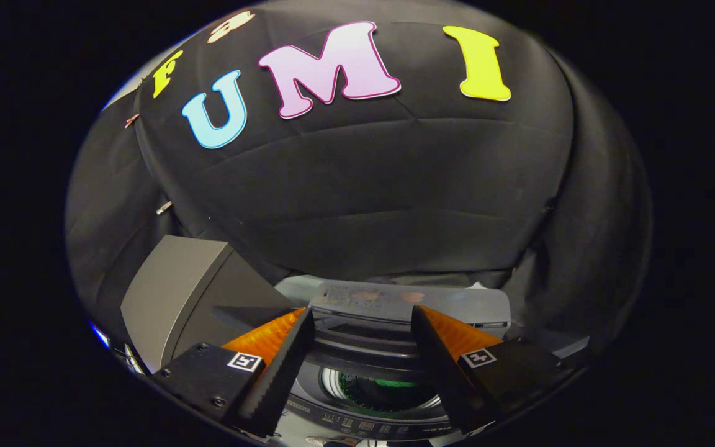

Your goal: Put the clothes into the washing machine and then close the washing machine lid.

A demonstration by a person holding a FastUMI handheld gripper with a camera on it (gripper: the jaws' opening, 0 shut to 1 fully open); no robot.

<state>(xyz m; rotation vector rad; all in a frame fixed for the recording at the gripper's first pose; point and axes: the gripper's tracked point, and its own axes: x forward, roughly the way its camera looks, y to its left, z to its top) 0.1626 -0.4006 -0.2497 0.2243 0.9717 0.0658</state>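
**Open gripper above the washer drum**

The grey top-loading washing machine (pixel 395 310) sits below the fingers, lid (pixel 177 292) raised beside it. Green clothing (pixel 395 385) lies inside the drum. The gripper (pixel 360 323) is spread apart, holding nothing.

The picture is dim but sharp. Fisheye distortion bends the cloth wall (pixel 357 186) strongly. Light glares on the washing machine (pixel 395 304) top.
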